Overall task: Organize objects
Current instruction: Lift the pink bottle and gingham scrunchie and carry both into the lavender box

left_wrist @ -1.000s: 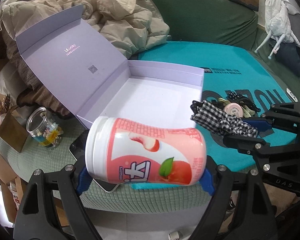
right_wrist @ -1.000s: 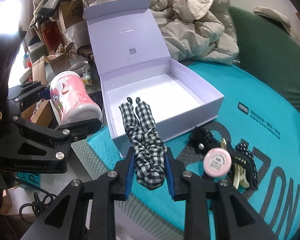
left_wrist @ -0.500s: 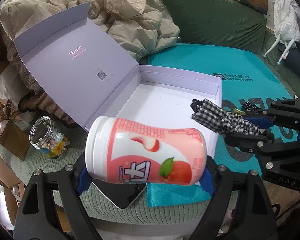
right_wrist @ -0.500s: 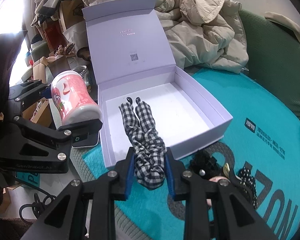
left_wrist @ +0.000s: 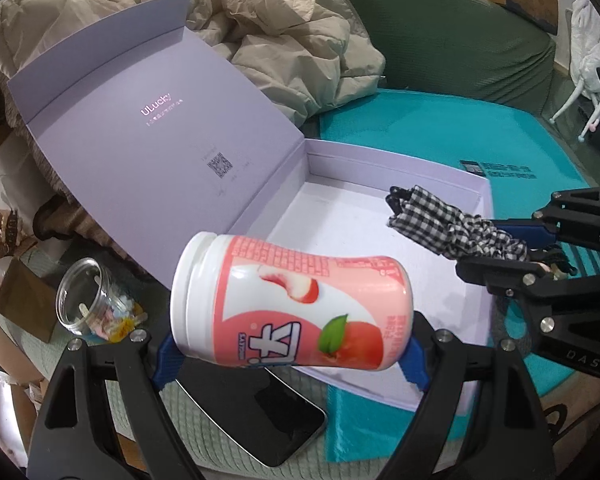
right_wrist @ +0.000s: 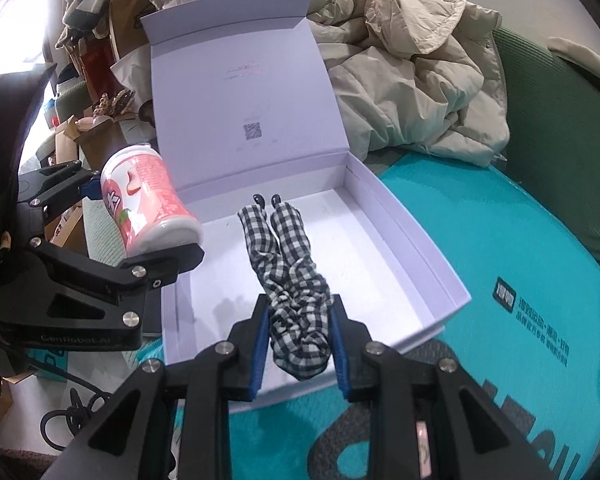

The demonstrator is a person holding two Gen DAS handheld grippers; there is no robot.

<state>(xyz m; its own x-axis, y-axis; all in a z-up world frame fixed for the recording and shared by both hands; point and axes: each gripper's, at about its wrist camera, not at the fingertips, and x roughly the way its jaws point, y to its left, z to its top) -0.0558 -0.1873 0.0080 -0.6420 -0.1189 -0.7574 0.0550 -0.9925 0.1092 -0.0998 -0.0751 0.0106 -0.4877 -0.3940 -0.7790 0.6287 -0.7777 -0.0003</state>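
**Both tongs loaded above the open lavender box**

My left gripper [left_wrist: 292, 354] clamps a pink-and-white plastic canister with a peach label [left_wrist: 292, 304], gripped end to end between the blue pads, lying on its side with the white end pointing to the left of the view. In the left wrist view it hangs over the near left corner of the lavender cardboard gift box [left_wrist: 440, 184], whose hinged lid [left_wrist: 148, 128] stands open at the box's left edge.

My right gripper [right_wrist: 300, 350] is closed on a black-and-white checked fabric hair scrunchie [right_wrist: 288, 264], pinched at its near end; the rest of the fabric stretches forward over the white floor of the box. In the right wrist view the scrunchie lies above the near half of the box, closer to its left wall than its right. I cannot tell whether its far tip touches the floor.

The box sits on a teal printed mat [right_wrist: 500, 248] spread over a green ribbed sofa [left_wrist: 460, 40]. A black smartphone [left_wrist: 260, 408] lies just off the box's near left corner, below the canister. A clear glass jar of small coloured items [left_wrist: 88, 300] stands left of it. A beige padded jacket [right_wrist: 412, 64] is heaped behind the lid.
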